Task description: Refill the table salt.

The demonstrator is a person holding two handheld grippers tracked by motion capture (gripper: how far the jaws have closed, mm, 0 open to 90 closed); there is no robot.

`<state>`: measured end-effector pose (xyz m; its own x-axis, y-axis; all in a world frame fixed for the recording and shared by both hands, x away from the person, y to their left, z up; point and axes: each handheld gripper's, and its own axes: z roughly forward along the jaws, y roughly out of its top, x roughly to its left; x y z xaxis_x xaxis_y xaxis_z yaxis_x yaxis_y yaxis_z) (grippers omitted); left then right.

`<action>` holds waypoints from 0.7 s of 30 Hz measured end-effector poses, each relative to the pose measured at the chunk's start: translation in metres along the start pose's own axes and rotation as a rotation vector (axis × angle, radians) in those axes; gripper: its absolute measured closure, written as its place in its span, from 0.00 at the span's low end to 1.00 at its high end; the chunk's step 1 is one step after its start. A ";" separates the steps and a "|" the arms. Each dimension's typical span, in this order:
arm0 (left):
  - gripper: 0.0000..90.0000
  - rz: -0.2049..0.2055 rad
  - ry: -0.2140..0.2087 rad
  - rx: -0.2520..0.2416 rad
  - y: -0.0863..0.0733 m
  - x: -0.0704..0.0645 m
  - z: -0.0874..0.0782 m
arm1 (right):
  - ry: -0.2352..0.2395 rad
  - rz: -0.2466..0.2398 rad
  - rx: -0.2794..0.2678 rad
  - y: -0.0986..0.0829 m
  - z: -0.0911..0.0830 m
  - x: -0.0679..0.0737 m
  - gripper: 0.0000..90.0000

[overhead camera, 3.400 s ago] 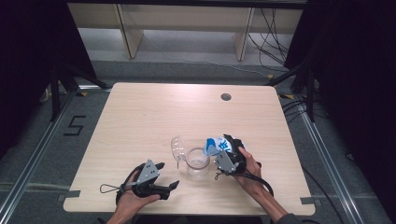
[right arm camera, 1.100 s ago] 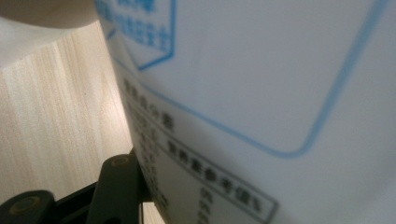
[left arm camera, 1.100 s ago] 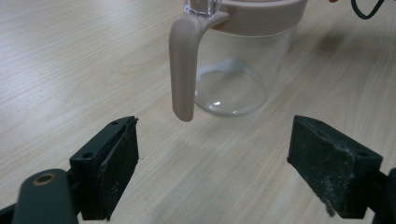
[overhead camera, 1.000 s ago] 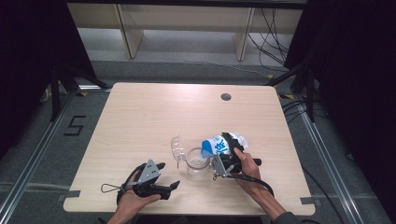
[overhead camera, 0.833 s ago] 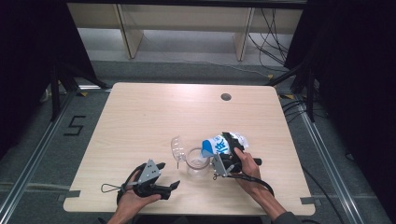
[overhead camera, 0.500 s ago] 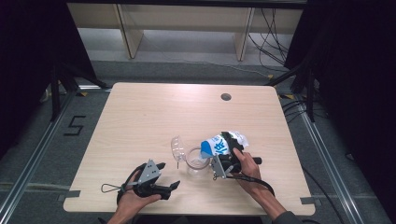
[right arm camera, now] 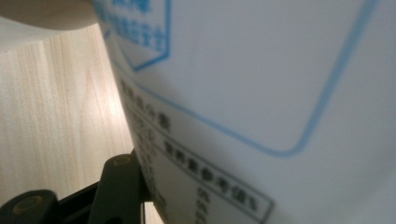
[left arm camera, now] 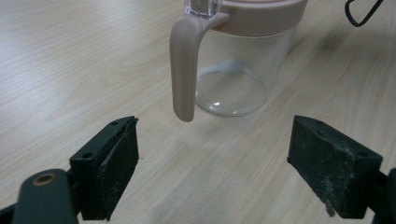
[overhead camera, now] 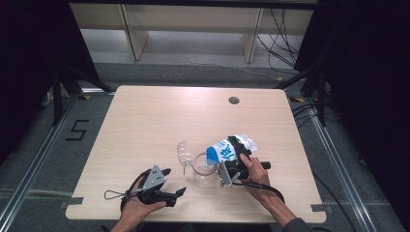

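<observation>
Right gripper point(overhead camera: 235, 155), fingers clamped on bag point(overhead camera: 227, 149), has tipped it nearer jar point(overhead camera: 203, 166): pour imminent. Left gripper point(overhead camera: 170, 181) fingers apart, idle.

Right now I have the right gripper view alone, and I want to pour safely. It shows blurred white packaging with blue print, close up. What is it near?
Observer: In the high view, the right gripper holds the white and blue pouch tilted, with its blue end by the rim of a clear plastic cup.
Operator: Is the left gripper steadying that cup?
Observer: No. The left gripper rests on the wooden table. Its own view shows the jaws wide open and apart from the cup, facing its pink handle.
Operator: Anything in the cup yet?
Observer: In the left gripper view, the cup's lower part looks empty.
</observation>
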<state>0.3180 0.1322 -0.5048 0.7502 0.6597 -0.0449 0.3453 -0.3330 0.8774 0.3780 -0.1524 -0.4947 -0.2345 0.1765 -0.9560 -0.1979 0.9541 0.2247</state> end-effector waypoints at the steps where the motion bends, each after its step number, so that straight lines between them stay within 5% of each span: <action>1: 0.18 -0.006 -0.001 0.002 0.000 0.000 0.000 | -0.003 -0.006 0.001 0.000 0.000 0.000 0.54; 17: 0.18 -0.003 -0.002 0.000 0.000 -0.001 0.000 | -0.029 -0.007 0.018 -0.001 -0.002 0.000 0.55; 19: 0.17 0.017 0.000 0.003 0.001 0.000 -0.001 | -0.042 -0.117 -0.013 0.001 -0.001 -0.006 0.55; 20: 0.18 0.017 -0.003 0.002 0.001 0.000 -0.001 | -0.026 -0.039 0.003 0.000 -0.002 -0.001 0.55; 21: 0.17 0.008 -0.002 0.000 0.001 0.000 -0.001 | -0.024 -0.038 0.005 0.000 -0.002 -0.001 0.55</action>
<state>0.3180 0.1324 -0.5040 0.7541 0.6556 -0.0388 0.3393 -0.3383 0.8777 0.3766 -0.1532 -0.4936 -0.2036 0.1455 -0.9682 -0.2014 0.9615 0.1869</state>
